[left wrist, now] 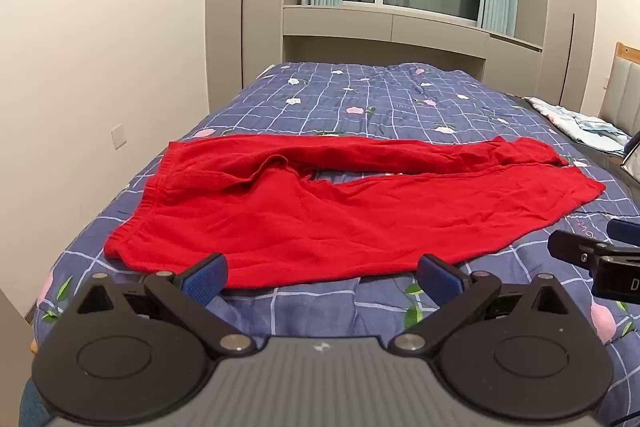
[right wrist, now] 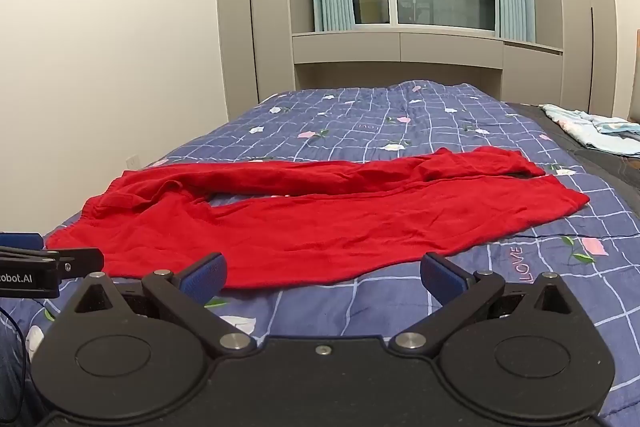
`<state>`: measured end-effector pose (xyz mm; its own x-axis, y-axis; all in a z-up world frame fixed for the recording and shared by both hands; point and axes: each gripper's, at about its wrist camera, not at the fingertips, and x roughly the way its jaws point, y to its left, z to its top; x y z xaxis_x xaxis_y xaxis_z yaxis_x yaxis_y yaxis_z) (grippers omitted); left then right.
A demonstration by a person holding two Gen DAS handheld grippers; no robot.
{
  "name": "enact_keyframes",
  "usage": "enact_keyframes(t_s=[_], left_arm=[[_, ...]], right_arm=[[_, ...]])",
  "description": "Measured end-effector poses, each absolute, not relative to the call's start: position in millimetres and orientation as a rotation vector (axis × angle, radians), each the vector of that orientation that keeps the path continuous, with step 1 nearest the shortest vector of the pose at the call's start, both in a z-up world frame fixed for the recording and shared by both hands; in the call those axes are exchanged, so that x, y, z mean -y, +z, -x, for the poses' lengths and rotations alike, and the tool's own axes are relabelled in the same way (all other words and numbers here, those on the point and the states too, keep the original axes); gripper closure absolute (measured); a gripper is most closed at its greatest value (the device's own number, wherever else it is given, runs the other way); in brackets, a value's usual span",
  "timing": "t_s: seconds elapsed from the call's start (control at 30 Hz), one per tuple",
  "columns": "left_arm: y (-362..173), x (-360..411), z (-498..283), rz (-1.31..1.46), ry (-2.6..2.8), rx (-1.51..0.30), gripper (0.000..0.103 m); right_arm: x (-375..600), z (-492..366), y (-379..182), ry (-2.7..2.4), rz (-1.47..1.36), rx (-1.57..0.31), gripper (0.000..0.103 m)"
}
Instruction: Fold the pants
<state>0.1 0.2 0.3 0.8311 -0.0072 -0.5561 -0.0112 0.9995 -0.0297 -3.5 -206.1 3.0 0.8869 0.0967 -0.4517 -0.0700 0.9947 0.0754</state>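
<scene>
Hovering over the near edge of the bed (left wrist: pixel 360 99), I hold my left gripper (left wrist: pixel 322 277) and right gripper (right wrist: pixel 324 277) side by side, each with fingers spread wide and gripping nothing. Red pants (left wrist: pixel 320 211) lie unfolded across the blue checked quilt (right wrist: pixel 400 115), waistband to my left, legs running right, just beyond my fingertips.

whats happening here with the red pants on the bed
A person holds a claw in each hand, set to fold the red pants, which lie spread sideways across the blue checked bedspread, waistband to the left. The left claw and right claw both hang open near the pants' near edge, gripping nothing. No fold has been made yet.
</scene>
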Motion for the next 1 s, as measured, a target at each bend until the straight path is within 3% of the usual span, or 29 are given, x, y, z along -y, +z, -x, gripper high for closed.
enact_keyframes(t_s=[1.0], left_arm=[[-0.9, 1.4, 0.3, 0.050, -0.014, -0.605, 0.000]], right_arm=[[204.6, 1.6, 1.2, 0.083, -0.039, -0.465, 0.000]])
